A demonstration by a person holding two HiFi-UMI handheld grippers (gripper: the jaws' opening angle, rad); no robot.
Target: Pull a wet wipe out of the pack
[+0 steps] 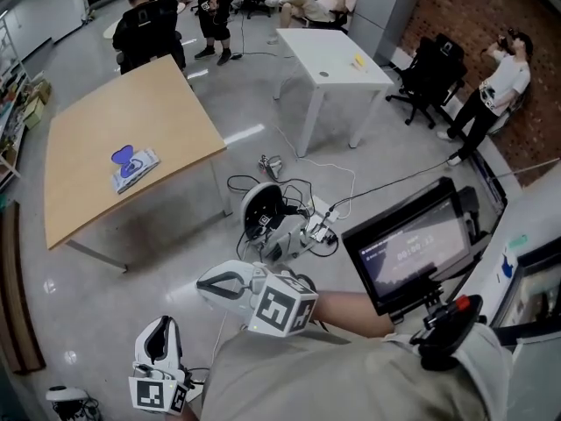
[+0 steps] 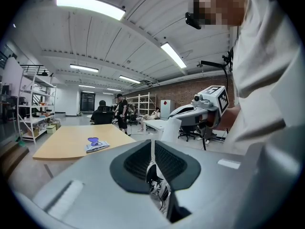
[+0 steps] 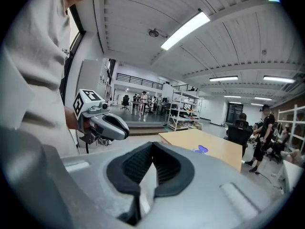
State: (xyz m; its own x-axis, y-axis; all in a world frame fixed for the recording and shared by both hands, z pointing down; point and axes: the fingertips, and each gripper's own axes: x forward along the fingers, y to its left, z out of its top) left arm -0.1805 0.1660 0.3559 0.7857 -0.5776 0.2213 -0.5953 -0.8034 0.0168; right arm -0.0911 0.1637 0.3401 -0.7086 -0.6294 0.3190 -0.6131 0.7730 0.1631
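Wet wipe pack [image 1: 136,167] lies flat on the wooden table [image 1: 96,112], toward the edge nearer the person, with a blue-purple patch on its top. Nothing touches it, and both tools are well apart from it, out over the grey floor [image 1: 131,279]. Left gripper [image 1: 160,324] is held low at the person's left side. Its own view has the black ribbed pads [image 2: 138,161] meeting at the tips, so the jaws are closed with nothing between them, and only floor clutter shows through the slit lower down. That view looks across at the pack, small and distant on the tabletop. Right gripper [image 1: 202,284] is held out in front of the body, marker cube toward the camera. Its jaws are likewise pressed together at the tips and empty, with the pack far off beyond them. Each gripper shows in the other's view, off to one side. Tangle of cables [image 1: 294,217] on the floor between the person and the wooden table. White table [image 1: 329,55] stands farther back. A monitor [image 1: 412,253] sits at the person's right. Several people are at the far end of the room.
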